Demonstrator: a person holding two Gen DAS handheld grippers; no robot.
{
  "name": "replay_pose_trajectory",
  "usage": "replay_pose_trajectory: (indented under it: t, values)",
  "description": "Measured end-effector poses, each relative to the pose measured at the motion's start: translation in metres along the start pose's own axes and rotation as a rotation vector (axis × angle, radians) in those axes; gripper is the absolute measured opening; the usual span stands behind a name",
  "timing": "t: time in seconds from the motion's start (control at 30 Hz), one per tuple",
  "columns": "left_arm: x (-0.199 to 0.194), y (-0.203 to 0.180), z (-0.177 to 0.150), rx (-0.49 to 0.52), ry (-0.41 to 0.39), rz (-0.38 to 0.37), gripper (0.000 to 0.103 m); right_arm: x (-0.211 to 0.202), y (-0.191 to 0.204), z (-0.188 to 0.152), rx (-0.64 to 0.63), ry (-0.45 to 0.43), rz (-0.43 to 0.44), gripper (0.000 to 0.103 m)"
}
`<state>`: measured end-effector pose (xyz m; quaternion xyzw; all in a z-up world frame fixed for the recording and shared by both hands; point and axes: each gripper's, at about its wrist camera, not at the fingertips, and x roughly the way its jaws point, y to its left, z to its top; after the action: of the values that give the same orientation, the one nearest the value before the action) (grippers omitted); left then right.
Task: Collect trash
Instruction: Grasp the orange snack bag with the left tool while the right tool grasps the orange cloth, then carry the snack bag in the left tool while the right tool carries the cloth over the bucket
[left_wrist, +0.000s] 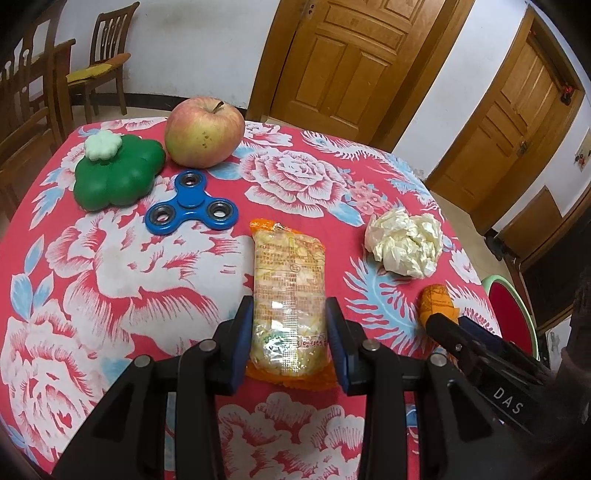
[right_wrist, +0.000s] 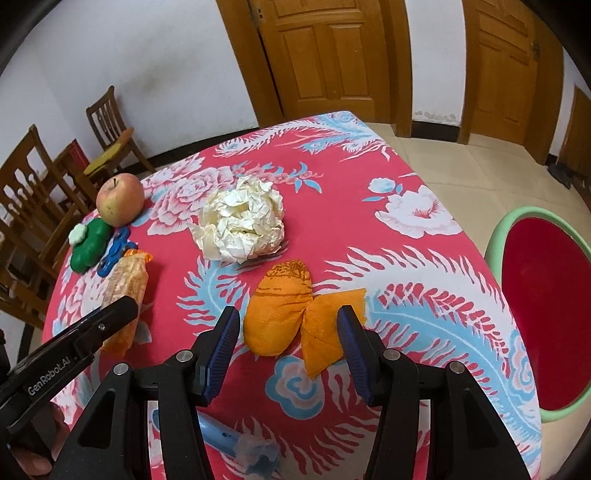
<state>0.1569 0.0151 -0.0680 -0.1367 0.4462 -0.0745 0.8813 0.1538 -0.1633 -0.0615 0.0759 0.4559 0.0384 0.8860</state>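
A clear snack packet with orange ends (left_wrist: 288, 295) lies on the red floral tablecloth (left_wrist: 110, 280). My left gripper (left_wrist: 289, 332) straddles its near half, and its blue pads look to touch both sides. The packet also shows in the right wrist view (right_wrist: 127, 284). An orange wrapper (right_wrist: 288, 314) lies between the open fingers of my right gripper (right_wrist: 288, 343), apart from both pads. It shows partly in the left wrist view (left_wrist: 436, 301). A crumpled white paper ball (right_wrist: 243, 221) sits beyond it, also in the left wrist view (left_wrist: 404, 240).
An apple (left_wrist: 203, 133), a green flower-shaped toy (left_wrist: 118, 170) and a blue fidget spinner (left_wrist: 190, 208) sit at the far left. A green-rimmed red bin (right_wrist: 543, 295) stands off the table's right edge. A blue object (right_wrist: 229, 439) lies under my right gripper. Wooden chairs (right_wrist: 33, 199) stand left.
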Motion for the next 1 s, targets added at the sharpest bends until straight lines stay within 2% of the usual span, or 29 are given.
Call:
replay_pose_trajectory:
  t: [0.07, 0.5, 1.0]
  values:
    - [0.0, -0.001, 0.0, 0.001, 0.001, 0.001, 0.038, 0.0, 0.0, 0.0, -0.006, -0.002, -0.003, 0.055]
    - [-0.01, -0.009, -0.001, 0.02, -0.013, -0.005, 0.038, -0.005, -0.007, -0.001, 0.002, 0.001, 0.017, 0.034]
    - [-0.032, -0.029, -0.006, 0.061, -0.037, -0.018, 0.038, -0.043, -0.016, -0.005, 0.018, -0.075, 0.029, 0.033]
